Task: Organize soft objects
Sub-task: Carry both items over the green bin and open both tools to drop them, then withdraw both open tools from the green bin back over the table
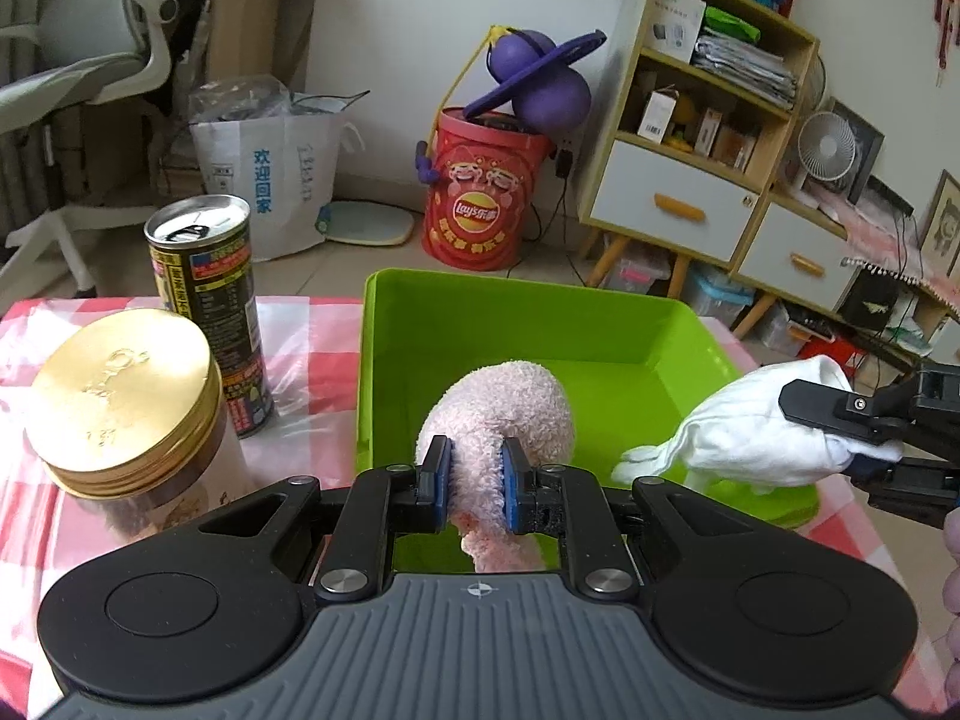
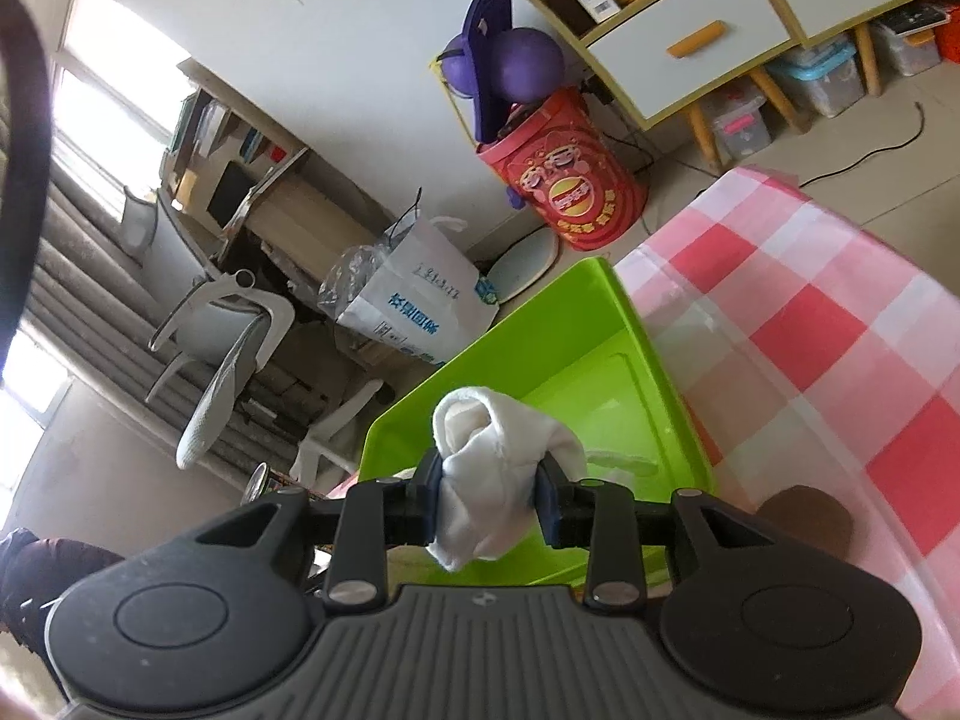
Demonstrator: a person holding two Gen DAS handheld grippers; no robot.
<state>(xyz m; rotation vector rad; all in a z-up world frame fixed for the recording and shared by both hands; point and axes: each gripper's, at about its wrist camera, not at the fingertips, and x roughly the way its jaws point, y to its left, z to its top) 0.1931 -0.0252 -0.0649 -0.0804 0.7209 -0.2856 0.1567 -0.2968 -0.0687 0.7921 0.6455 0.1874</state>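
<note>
My left gripper (image 1: 474, 480) is shut on a fluffy pink sock (image 1: 504, 408) and holds it over the near edge of the green bin (image 1: 540, 312). My right gripper (image 2: 489, 498) is shut on a white glove (image 2: 498, 456), held over the bin (image 2: 540, 360). In the left wrist view the right gripper (image 1: 864, 432) comes in from the right, with the white glove (image 1: 738, 432) hanging over the bin's right rim, fingers drooping inside.
A black drink can (image 1: 207, 294) and a gold-lidded jar (image 1: 126, 402) stand left of the bin on the pink checked tablecloth (image 2: 810, 324). Beyond the table are a red Lay's barrel (image 1: 480, 204), a paper bag (image 1: 270, 174) and a shelf unit (image 1: 702, 120).
</note>
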